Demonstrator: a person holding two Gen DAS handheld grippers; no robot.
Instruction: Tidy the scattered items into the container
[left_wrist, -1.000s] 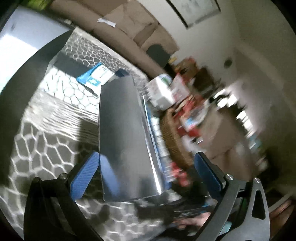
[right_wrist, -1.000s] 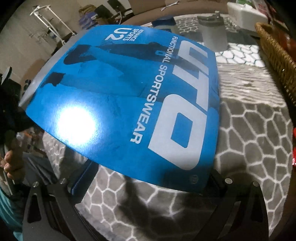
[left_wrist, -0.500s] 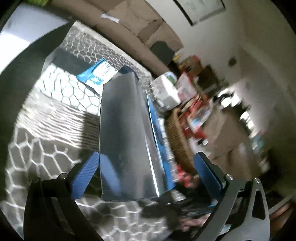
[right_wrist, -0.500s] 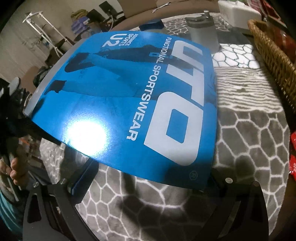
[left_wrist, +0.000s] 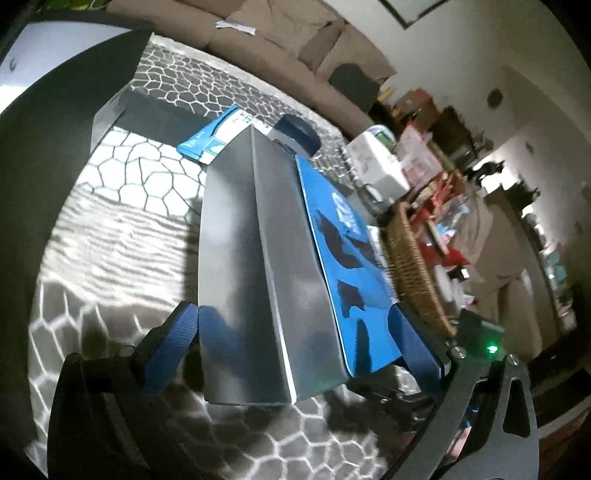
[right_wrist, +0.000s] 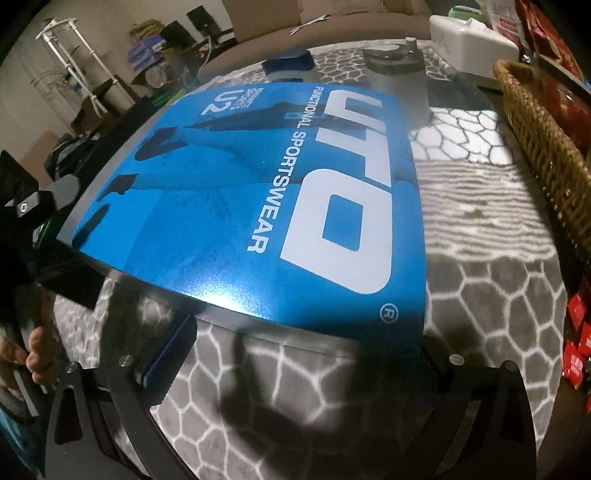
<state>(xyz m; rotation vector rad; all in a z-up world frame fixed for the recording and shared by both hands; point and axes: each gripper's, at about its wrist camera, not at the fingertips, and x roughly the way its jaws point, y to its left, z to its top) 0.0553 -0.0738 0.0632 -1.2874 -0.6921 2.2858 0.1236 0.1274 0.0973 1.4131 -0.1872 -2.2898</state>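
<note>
A flat blue and silver box (left_wrist: 266, 266) marked "UTO Functional Sportswear" (right_wrist: 280, 206) is held above the grey honeycomb tablecloth. My left gripper (left_wrist: 295, 350) has its jaws wide apart with the box's near end between them; contact is unclear. My right gripper (right_wrist: 295, 365) also has wide jaws, and the box's blue face spans the gap between them. A wicker basket (left_wrist: 410, 258) with red packets stands right of the box, at the far right in the right wrist view (right_wrist: 546, 147).
A blue packet (left_wrist: 218, 136) and a dark blue item (left_wrist: 297, 131) lie on the cloth beyond the box. A grey lidded jug (right_wrist: 395, 70) and a white box (right_wrist: 472, 40) stand at the back. Red packets (right_wrist: 580, 332) lie by the basket.
The box has tilted, so its blue face now shows in the left wrist view. The basket has come closer in both views.
</note>
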